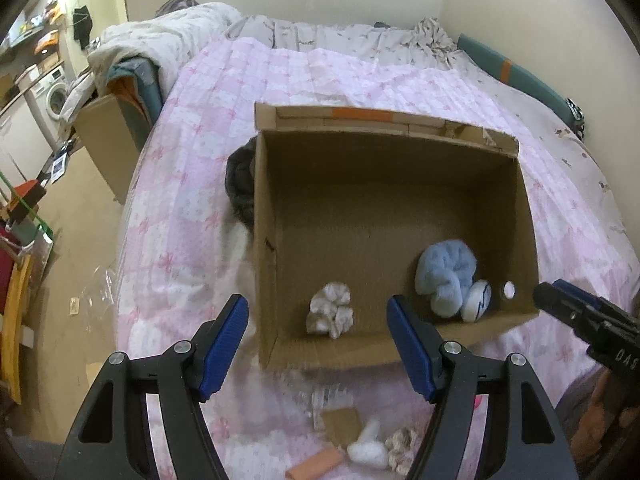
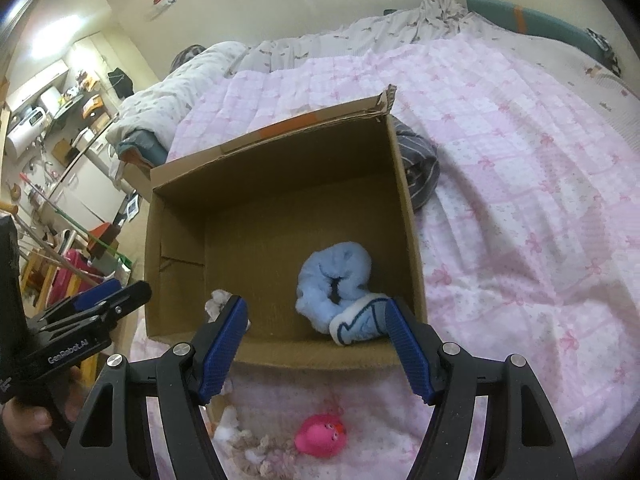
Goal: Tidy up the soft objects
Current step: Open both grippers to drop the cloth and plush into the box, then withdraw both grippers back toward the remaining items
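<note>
An open cardboard box stands on the pink quilt. Inside lie a fluffy light-blue soft toy, a white-and-blue sock and a beige scrunchie. My left gripper is open and empty above the box's near wall. My right gripper is open and empty at the same wall, near the sock. On the quilt in front lie a white fluffy toy, another scrunchie and a pink plush.
A dark striped cloth lies beside the box. An orange block and a card scrap lie on the quilt. Rumpled bedding is at the bed's head. The floor and cluttered shelves lie to the left.
</note>
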A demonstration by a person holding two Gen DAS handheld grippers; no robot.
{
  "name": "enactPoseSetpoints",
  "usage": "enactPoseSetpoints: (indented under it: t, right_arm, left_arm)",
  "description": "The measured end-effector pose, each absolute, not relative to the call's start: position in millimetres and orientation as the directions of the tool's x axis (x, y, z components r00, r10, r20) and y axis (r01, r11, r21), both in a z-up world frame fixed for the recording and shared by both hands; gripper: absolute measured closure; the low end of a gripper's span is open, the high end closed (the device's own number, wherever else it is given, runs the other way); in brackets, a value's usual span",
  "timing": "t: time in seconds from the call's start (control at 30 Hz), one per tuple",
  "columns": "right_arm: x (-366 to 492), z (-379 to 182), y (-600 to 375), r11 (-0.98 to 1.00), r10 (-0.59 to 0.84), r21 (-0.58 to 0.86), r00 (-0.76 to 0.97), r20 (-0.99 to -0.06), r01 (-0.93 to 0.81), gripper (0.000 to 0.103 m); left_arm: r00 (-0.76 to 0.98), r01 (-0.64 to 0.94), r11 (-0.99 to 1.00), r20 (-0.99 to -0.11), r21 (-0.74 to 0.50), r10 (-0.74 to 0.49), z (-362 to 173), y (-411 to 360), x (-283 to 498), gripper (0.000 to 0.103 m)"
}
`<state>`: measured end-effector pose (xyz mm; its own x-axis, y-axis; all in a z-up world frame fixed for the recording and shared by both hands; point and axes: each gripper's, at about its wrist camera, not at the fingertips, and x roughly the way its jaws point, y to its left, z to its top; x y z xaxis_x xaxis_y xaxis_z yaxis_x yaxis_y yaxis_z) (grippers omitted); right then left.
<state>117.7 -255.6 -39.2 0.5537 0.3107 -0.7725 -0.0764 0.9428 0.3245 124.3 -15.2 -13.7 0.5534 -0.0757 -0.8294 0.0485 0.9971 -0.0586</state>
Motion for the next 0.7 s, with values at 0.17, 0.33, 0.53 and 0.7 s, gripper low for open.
enactPoseSetpoints:
  t: [0.17, 0.33, 0.53, 0.7]
  right_arm:
    - [104, -38, -259, 0.942, 0.309, 0.328, 0.548, -0.778, -0.066, 0.028]
    - [90, -36, -260, 0.947, 0.299, 0.314, 0.55, -0.78, -0.068, 0.028]
    - [75, -38, -261, 0.946, 0.296, 0.319, 0.544, -0.785, -0.055, 0.028]
    - [65, -41, -260, 0.952, 0.286, 0.301, 0.534, -0.796, -0.062, 0.028]
  left_arm:
    - [0.552, 0.033, 0.998, -0.832, -0.047, -0.057, -15, -10, 106, 0.034]
    - [0.552, 0.012, 0.998, -0.832, -0.056, -0.053, -13, -3, 92, 0.034]
    - [0.54, -0.031, 0.996, -0.84, -0.081, -0.052, -17, 8, 78, 0.034]
    - [0.519, -0.068, 0.994, -0.854, -0.091, -0.042, -25, 19, 70, 0.034]
